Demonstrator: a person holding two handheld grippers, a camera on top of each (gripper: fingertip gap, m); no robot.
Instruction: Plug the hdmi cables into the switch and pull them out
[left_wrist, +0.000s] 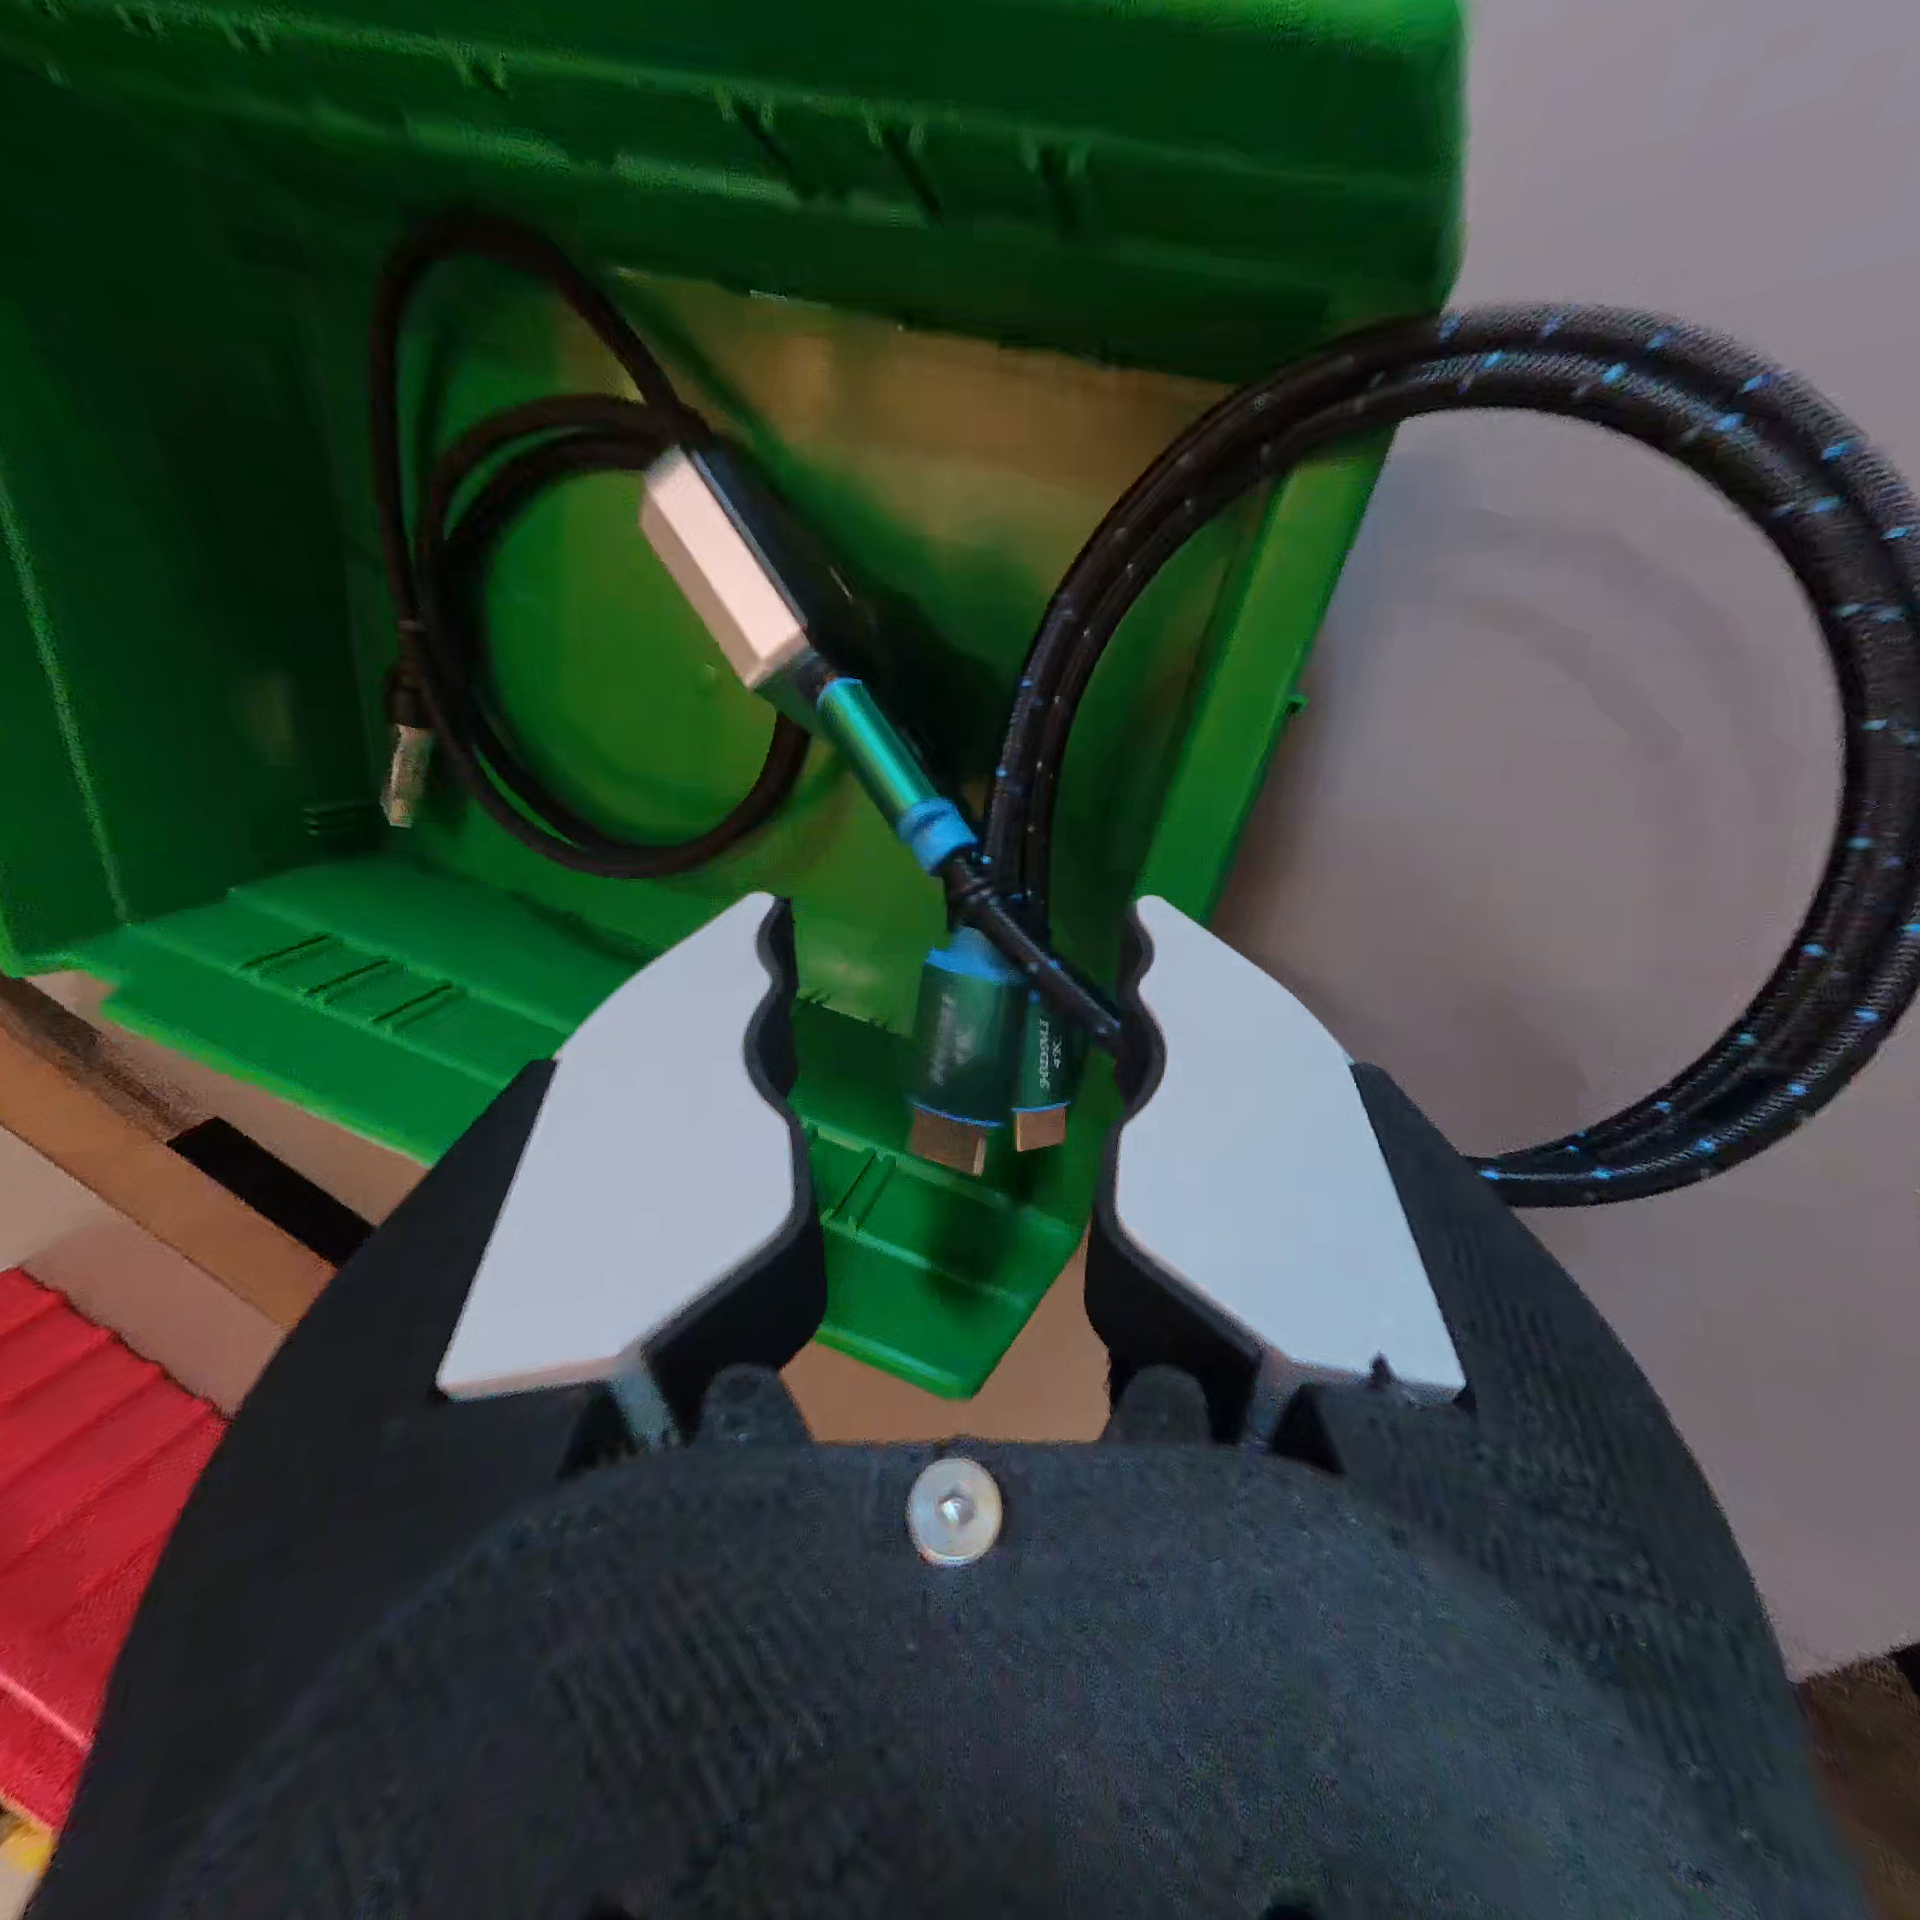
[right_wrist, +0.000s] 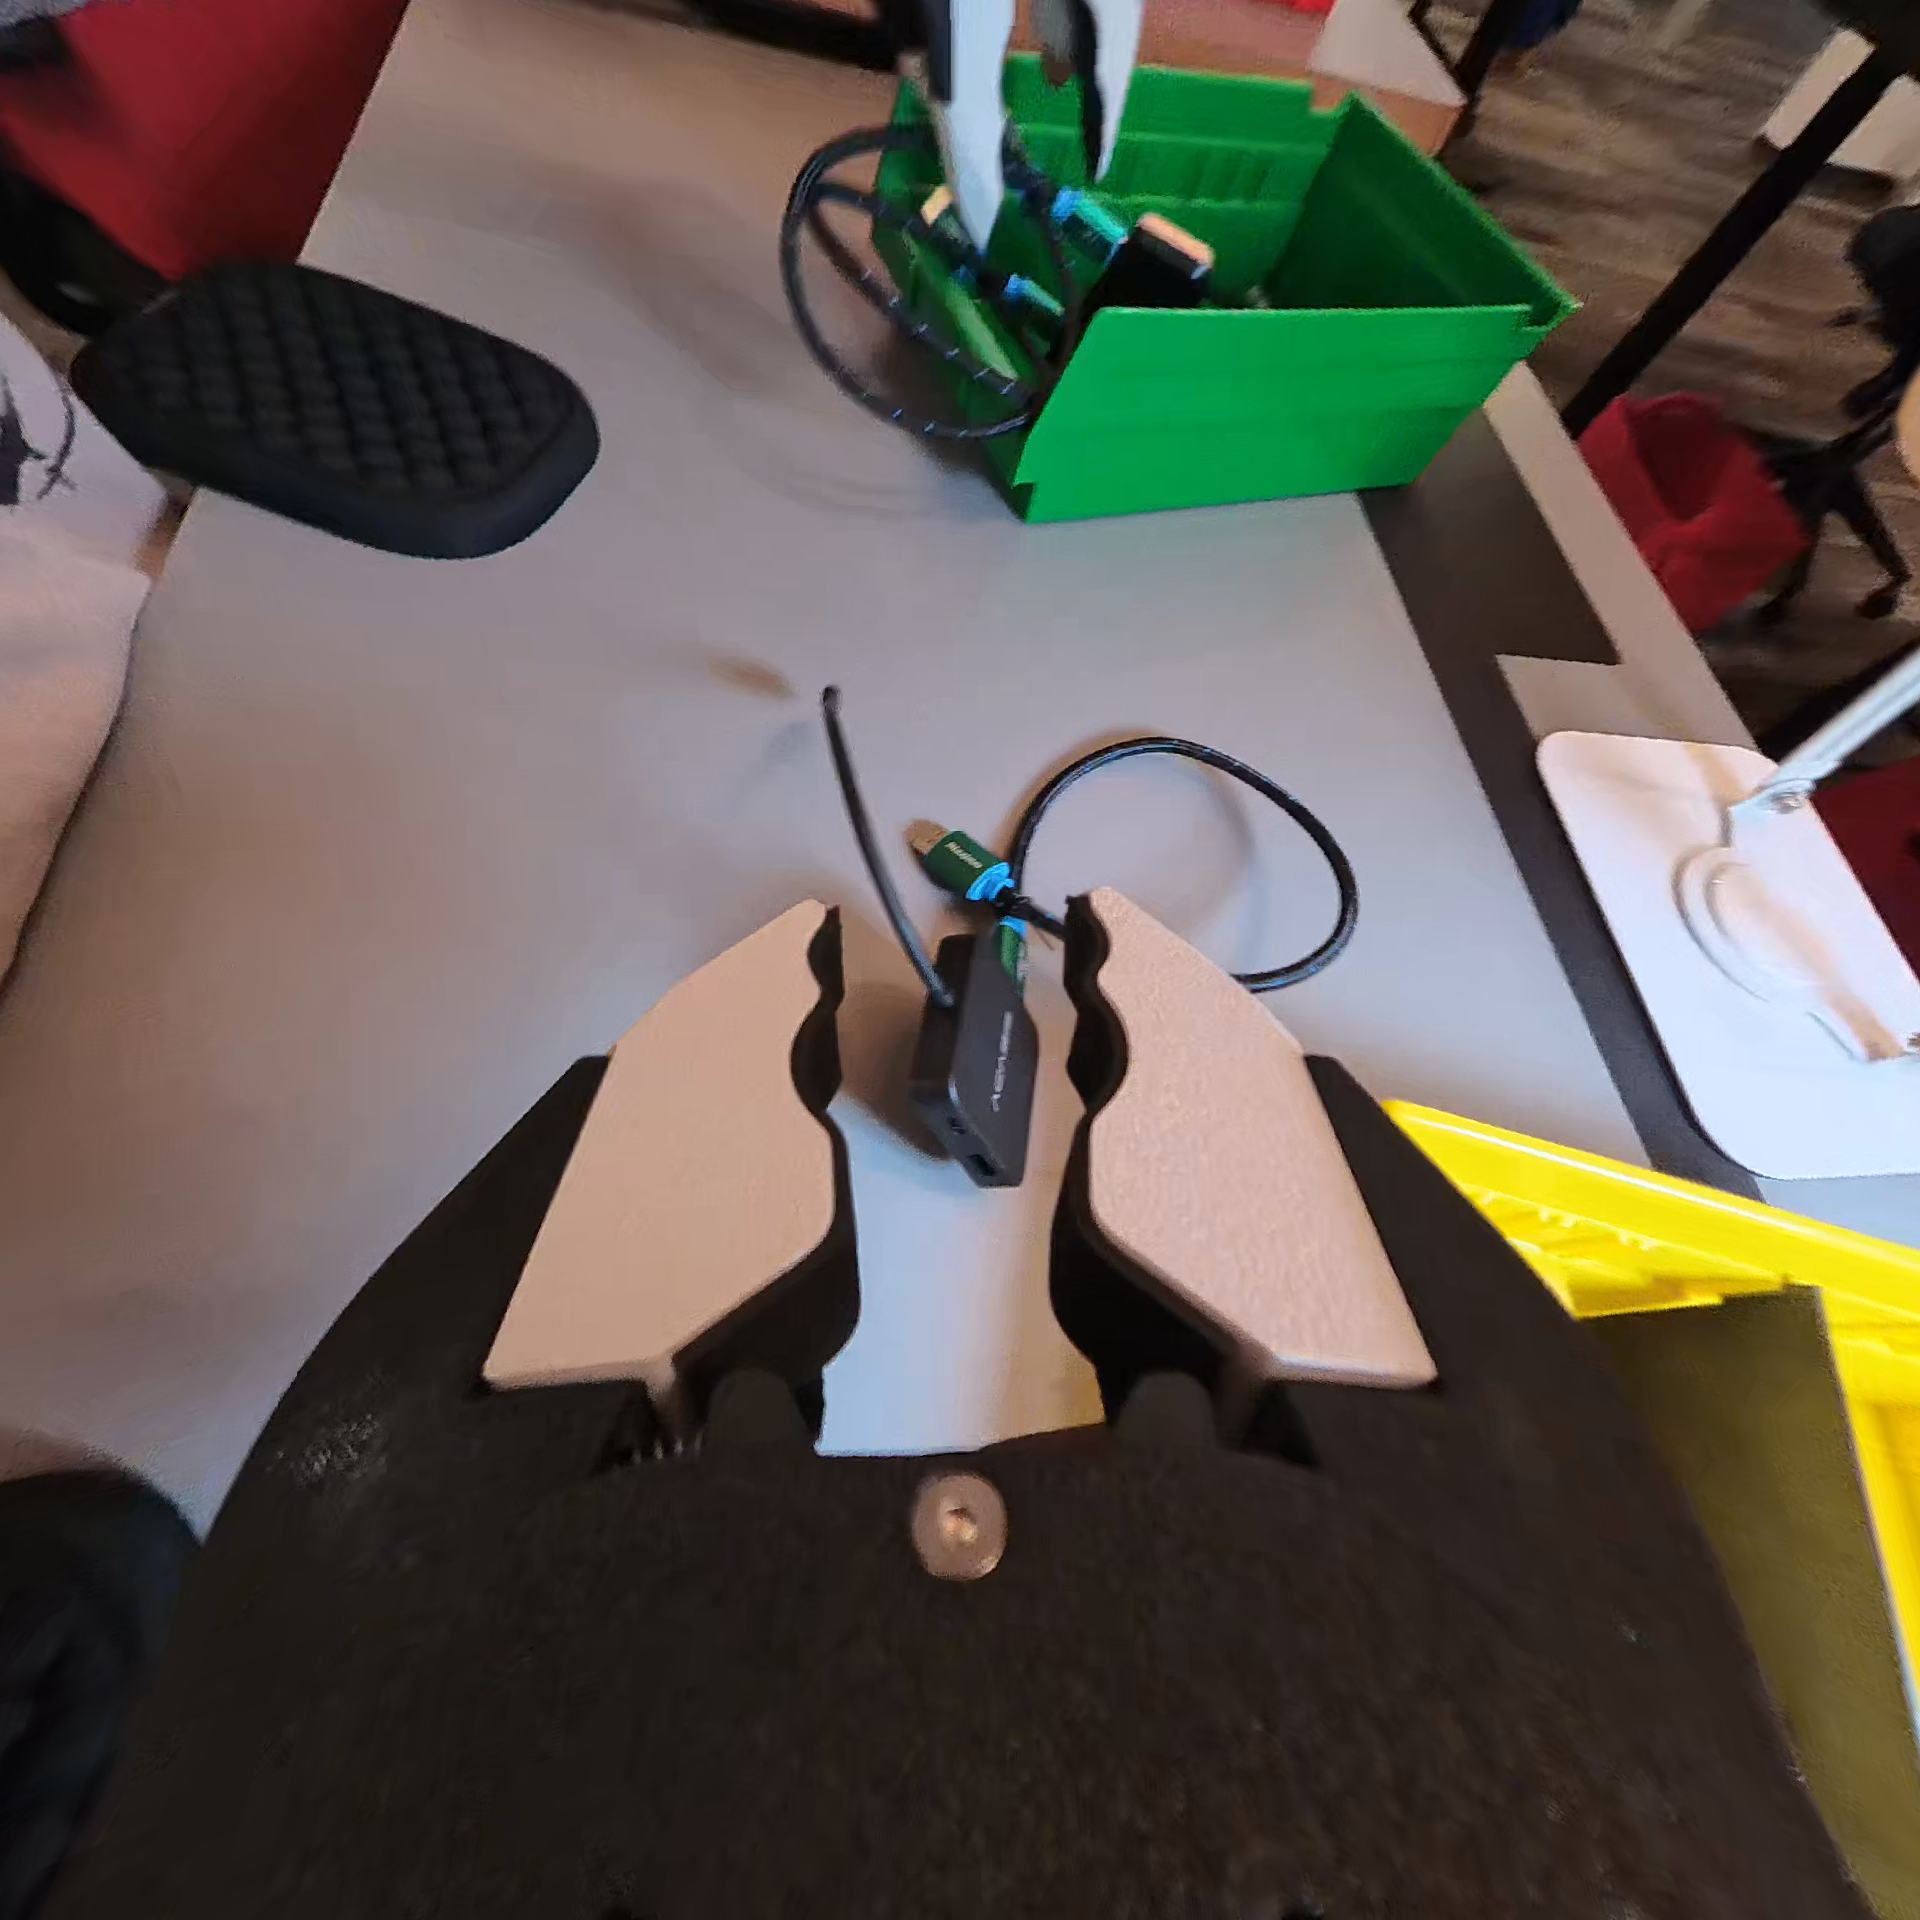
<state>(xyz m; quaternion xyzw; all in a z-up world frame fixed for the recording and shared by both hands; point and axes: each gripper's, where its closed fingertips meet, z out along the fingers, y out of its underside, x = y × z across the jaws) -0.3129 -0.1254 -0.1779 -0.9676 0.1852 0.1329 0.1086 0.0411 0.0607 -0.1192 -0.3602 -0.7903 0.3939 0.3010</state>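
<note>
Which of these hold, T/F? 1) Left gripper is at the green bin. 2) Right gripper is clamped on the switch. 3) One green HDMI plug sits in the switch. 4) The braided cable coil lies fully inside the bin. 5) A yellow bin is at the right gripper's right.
1) True: the left gripper is open over the green bin, near two green HDMI plugs.
2) False: the right gripper is open, with the switch lying between its fingers on the table.
3) True: a green plug is in the switch's far end.
4) False: the braided cable coil hangs outside the bin.
5) True: yellow bin.
</note>
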